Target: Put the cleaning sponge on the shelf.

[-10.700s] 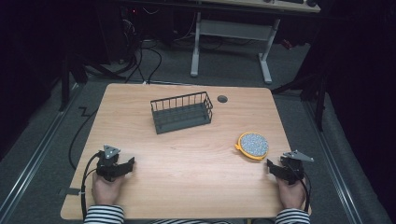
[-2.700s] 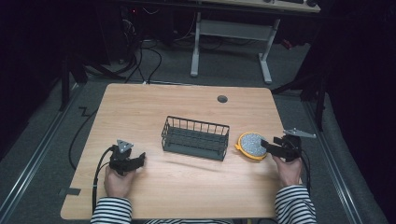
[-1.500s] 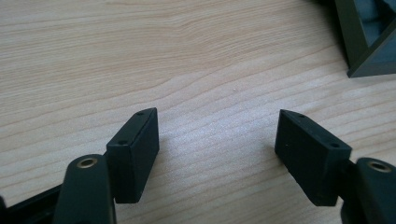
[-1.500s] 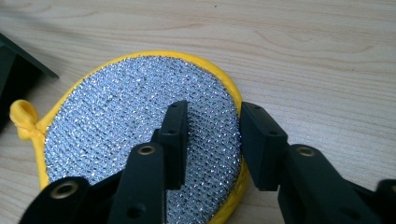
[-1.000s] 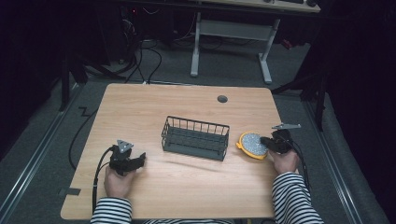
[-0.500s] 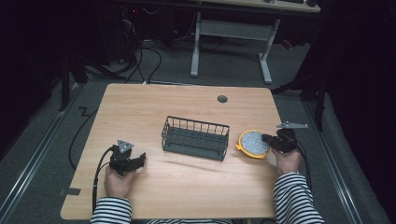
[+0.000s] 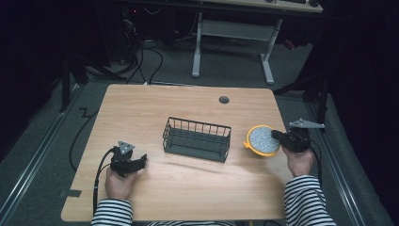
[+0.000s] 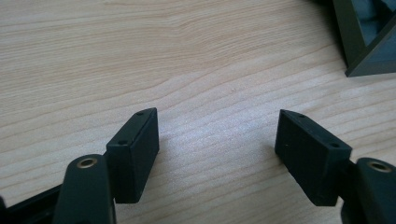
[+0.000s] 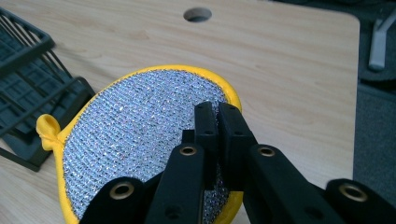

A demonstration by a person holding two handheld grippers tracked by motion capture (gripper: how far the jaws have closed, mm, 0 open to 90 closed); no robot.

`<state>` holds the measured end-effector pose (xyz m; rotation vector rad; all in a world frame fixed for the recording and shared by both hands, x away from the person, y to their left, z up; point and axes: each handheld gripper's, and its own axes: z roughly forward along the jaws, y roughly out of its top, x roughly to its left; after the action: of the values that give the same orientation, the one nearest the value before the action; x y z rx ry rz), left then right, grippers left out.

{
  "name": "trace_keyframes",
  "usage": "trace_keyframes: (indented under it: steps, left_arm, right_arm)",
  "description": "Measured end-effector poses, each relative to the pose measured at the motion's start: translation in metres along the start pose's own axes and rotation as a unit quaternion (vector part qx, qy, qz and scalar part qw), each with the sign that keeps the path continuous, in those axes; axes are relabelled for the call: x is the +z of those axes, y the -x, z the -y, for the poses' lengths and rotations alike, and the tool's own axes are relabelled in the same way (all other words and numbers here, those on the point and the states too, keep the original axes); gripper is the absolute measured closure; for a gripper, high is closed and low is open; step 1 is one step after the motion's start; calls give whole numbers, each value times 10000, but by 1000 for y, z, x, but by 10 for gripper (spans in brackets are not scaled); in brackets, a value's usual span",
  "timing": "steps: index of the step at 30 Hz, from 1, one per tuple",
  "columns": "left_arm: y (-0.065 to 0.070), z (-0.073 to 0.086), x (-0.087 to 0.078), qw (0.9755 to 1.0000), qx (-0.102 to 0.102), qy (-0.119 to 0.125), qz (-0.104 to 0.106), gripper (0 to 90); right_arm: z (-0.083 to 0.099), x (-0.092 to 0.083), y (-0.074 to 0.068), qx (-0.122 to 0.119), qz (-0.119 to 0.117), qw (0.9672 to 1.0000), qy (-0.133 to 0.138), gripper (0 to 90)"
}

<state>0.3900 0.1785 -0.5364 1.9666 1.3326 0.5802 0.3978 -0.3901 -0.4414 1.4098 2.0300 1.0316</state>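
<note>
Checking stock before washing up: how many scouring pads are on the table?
1: a round yellow-edged silver scouring pad at the table's right, beside the dark wire basket.

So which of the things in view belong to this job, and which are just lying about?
In the job:
- silver and yellow scouring pad, pinched at its edge by the right gripper
- black wire basket, beside the pad

Lying about:
- left gripper, jaws open, nothing between them
- round hole in the table

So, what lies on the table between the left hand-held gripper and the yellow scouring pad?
In the high view, the black wire basket stands between the left hand-held gripper and the scouring pad; otherwise bare wood.
</note>
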Motion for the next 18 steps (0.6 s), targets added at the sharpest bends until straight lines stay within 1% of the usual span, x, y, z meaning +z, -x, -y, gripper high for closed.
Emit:
trace_keyframes:
  steps: [2, 3, 5, 10, 11, 12, 13, 18]
  left_arm:
    - [0, 0, 0, 10000, 0, 0, 0, 308]
    - [0, 0, 0, 10000, 0, 0, 0, 308]
    - [0, 0, 0, 10000, -2, 0, 0, 309]
    - [0, 0, 0, 10000, -2, 0, 1, 308]
    - [0, 0, 0, 10000, -1, -1, 0, 308]
    - [0, 0, 0, 10000, -1, -1, 0, 308]
    - [0, 0, 0, 10000, -2, 0, 0, 308]
    - [0, 0, 0, 10000, 0, 0, 0, 308]
  right_arm:
    - [-3, -2, -1, -32, -5, 10000, 41, 875]
    - [-8, -6, -3, -60, -51, 9999, 126, 875]
    - [-11, -7, -4, -46, -80, 9998, 176, 876]
    - [-16, -11, -9, -145, -47, 9995, 262, 876]
    - [-20, -12, -13, -197, -48, 9993, 304, 876]
    - [-20, -12, -13, -197, -48, 9993, 304, 876]
    - [-25, -14, -16, -271, -51, 9990, 338, 875]
    - [-37, -15, -22, -363, -61, 9985, 416, 875]
